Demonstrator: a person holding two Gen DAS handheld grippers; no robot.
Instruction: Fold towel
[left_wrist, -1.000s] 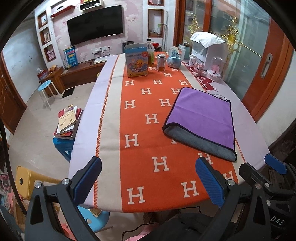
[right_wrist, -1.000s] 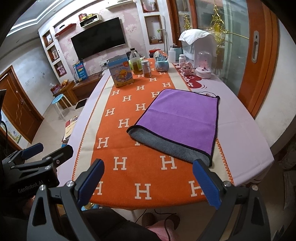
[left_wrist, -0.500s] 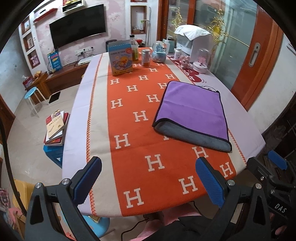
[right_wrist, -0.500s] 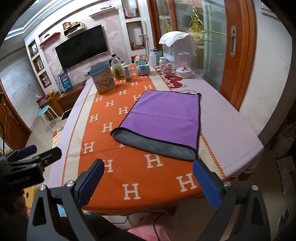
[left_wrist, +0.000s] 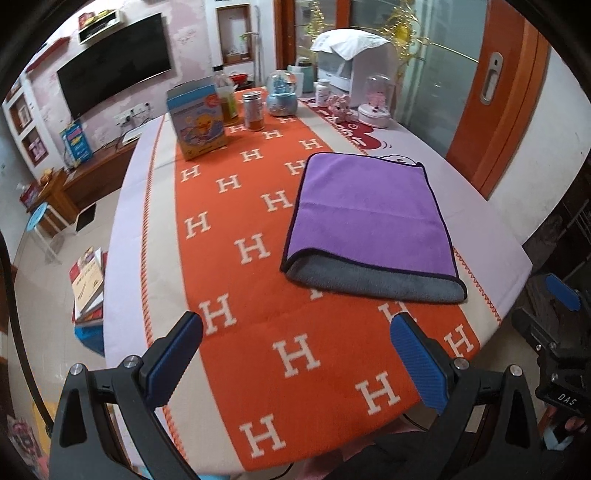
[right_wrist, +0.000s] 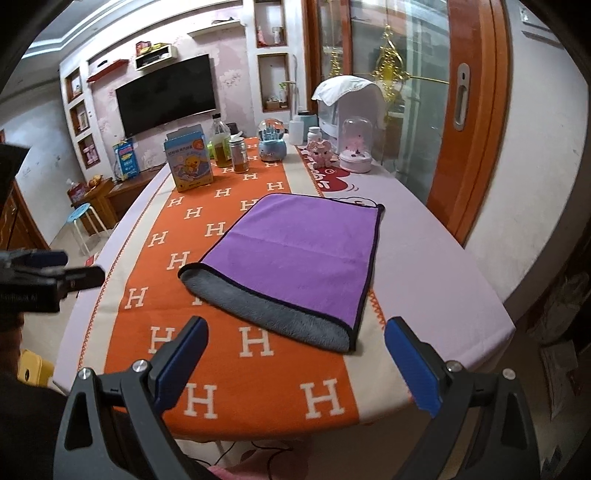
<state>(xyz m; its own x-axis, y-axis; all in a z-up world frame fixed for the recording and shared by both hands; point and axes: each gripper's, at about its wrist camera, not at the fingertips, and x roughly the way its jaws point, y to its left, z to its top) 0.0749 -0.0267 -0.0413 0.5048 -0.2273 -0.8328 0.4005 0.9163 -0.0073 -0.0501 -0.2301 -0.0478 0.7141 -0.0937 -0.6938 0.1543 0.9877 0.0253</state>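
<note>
Blue box (left_wrist: 195, 120) stands beside 1 jar (left_wrist: 253, 110).

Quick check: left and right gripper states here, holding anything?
Left hand-held gripper: open, empty, short of the folded purple-and-grey towel.
Right hand-held gripper: open, empty.

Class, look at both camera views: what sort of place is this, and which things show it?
Most likely a home living and dining room: a wall-mounted flat black television, a long table with an orange H-patterned cloth, and a folded purple-and-grey towel lying on it.
</note>
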